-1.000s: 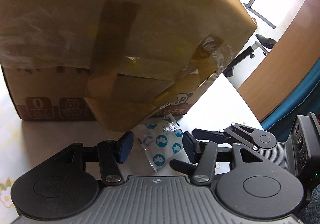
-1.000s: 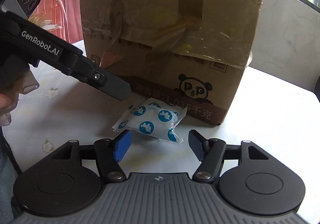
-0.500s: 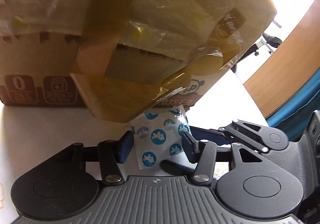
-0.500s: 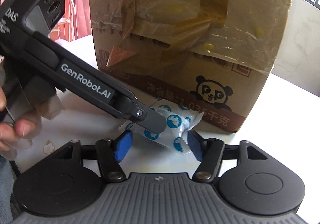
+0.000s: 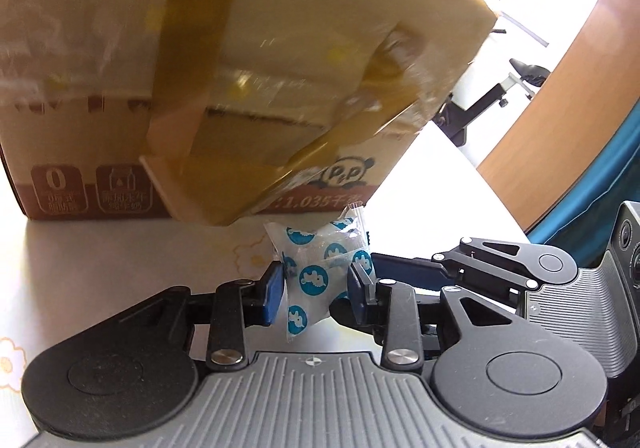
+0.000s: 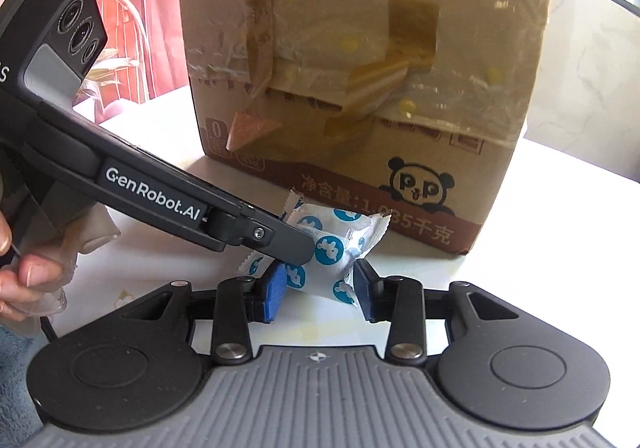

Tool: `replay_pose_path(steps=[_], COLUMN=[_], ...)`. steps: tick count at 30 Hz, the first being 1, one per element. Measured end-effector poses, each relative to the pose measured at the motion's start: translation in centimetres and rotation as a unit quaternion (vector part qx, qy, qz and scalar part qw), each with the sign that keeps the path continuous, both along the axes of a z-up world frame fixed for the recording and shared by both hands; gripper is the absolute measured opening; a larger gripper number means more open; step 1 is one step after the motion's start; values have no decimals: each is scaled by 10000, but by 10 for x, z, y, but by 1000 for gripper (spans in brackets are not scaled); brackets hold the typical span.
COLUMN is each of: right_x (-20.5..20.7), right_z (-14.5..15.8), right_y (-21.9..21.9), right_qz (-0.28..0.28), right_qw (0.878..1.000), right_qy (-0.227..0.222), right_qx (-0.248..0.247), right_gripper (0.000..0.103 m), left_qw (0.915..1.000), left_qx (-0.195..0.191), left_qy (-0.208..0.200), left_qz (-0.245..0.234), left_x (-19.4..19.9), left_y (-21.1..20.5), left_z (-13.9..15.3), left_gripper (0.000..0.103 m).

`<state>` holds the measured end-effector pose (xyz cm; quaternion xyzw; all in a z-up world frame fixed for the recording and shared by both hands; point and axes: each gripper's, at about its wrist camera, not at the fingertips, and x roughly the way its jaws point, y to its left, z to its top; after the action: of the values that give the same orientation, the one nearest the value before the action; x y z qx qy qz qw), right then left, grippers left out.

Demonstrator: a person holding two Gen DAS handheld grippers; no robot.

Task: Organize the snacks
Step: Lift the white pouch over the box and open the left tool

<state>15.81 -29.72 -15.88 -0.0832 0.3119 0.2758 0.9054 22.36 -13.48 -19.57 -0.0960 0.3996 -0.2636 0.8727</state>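
Note:
A white snack packet (image 5: pixel 316 276) with blue round logos stands upright on the table, just in front of the taped cardboard box (image 5: pixel 280 67). My left gripper (image 5: pixel 317 284) is shut on it, a blue pad pressing each side. In the right wrist view the same packet (image 6: pixel 340 244) lies tilted between the pads of my right gripper (image 6: pixel 320 288). Those jaws are closing, and both pads touch the wrapper. One left finger (image 6: pixel 288 244) crosses over the packet's left end. The right gripper's fingers (image 5: pixel 404 270) reach in from the right, beside the left gripper's right finger.
The box (image 6: pixel 360 87), with a panda print, fills the space behind the packet. The white flowered table (image 5: pixel 100 268) is bare to the left and right (image 6: pixel 540 248). A person's hand (image 6: pixel 24 276) holds the left gripper's handle. A wooden panel (image 5: pixel 560 87) stands beyond the table's far edge.
Both grippers moved in around the packet and narrowed. The left pads closed onto it and stood it upright. The right pads came in to touch its sides.

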Motion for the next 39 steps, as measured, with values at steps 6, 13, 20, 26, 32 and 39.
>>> replay_pose_path(steps=[6, 13, 20, 26, 32, 39], right_x=[-12, -19, -15, 4, 49, 86], right_z=[22, 71, 116, 149, 164, 160], right_y=[-3, -6, -4, -1, 7, 13], right_qz=[-22, -10, 104, 143, 48, -164], right_qw=[9993, 9952, 9863, 9800, 9801, 9881], right_qy=[-355, -966, -1647, -1977, -1976, -1528], right_qx=[59, 124, 76, 163, 194, 97], right_gripper=[40, 40, 40, 40, 40, 41], left_qw=[9992, 9927, 9854, 9806, 9834, 9859], left_qx=[-172, -381, -533, -501, -403, -185], left_qy=[-372, -1121, -1574, -1841, -1702, -1590], left_qz=[41, 226, 374, 447, 492, 498], left_x=[-18, -36, -39, -18, 25, 54], left_y=[3, 1, 2, 7, 9, 4], left_z=[36, 88, 131, 177, 192, 183], left_gripper=[37, 37, 37, 37, 37, 38])
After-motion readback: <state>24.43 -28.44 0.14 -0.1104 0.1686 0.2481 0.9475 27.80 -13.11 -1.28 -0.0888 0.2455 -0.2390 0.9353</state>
